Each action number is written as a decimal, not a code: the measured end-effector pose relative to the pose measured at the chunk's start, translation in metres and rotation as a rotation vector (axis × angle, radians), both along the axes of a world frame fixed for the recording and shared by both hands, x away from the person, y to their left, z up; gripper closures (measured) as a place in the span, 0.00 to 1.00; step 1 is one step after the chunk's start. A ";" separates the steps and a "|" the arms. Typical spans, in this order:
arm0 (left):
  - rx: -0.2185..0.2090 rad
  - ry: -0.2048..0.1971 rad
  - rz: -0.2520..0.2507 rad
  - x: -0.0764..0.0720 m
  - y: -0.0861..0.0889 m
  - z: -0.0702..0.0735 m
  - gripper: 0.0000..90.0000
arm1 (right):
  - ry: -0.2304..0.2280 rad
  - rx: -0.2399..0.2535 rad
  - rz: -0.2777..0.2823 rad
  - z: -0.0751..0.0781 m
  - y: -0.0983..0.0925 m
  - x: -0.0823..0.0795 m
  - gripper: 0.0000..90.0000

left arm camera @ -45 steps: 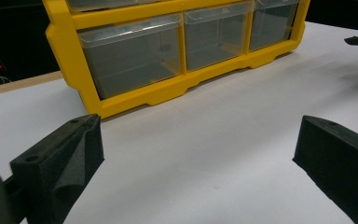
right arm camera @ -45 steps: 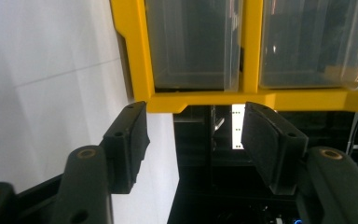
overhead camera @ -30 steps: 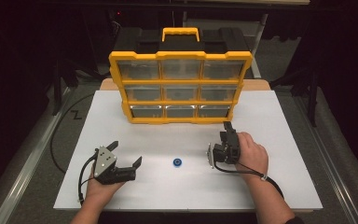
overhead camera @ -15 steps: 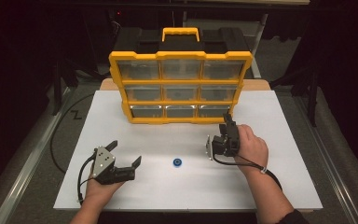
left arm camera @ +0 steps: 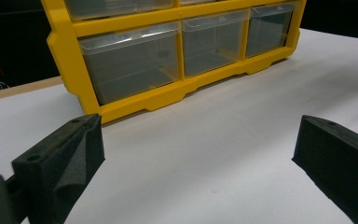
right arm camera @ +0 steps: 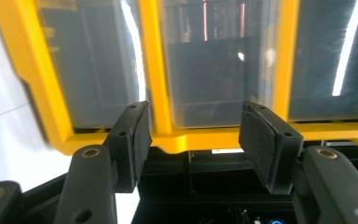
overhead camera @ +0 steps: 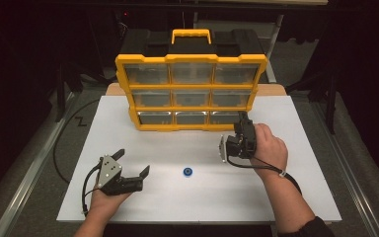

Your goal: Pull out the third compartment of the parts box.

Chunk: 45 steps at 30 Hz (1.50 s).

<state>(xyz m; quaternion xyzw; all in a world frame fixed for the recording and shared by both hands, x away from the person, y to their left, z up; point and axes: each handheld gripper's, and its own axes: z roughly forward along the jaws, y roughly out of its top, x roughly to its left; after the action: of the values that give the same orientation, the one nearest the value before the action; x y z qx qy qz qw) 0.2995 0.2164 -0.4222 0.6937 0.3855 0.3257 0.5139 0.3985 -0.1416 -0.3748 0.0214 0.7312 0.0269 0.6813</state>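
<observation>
A dark room surrounds a white tabletop [overhead camera: 276, 197] on which a yellow nine-drawer organizer [overhead camera: 191, 91] stands upright at the far edge, its clear drawers facing the person. The right gripper [overhead camera: 243, 120] hangs just in front of the cabinet's right column of drawers, pointing away from the person toward it, its jaws partly spread with nothing between them; in the right gripper view they frame a clear drawer front [right arm camera: 216, 60] close ahead. The left gripper [overhead camera: 134, 165] rests on the near left of the table, jaws wide apart and empty, well apart from the cabinet. A small blue ring-shaped part [overhead camera: 188, 172] lies on the table between the two hands, nearer the left gripper's open jaws.
</observation>
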 end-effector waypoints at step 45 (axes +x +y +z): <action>0.003 -0.007 -0.009 -0.002 0.000 0.001 0.03 | -0.078 -0.001 0.011 0.085 0.015 0.017 0.58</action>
<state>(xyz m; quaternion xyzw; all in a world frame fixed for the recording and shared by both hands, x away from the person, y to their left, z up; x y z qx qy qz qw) 0.2976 0.2168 -0.4207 0.6951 0.3802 0.3264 0.5155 0.4154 -0.1266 -0.2900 0.0161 0.7042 0.0309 0.7091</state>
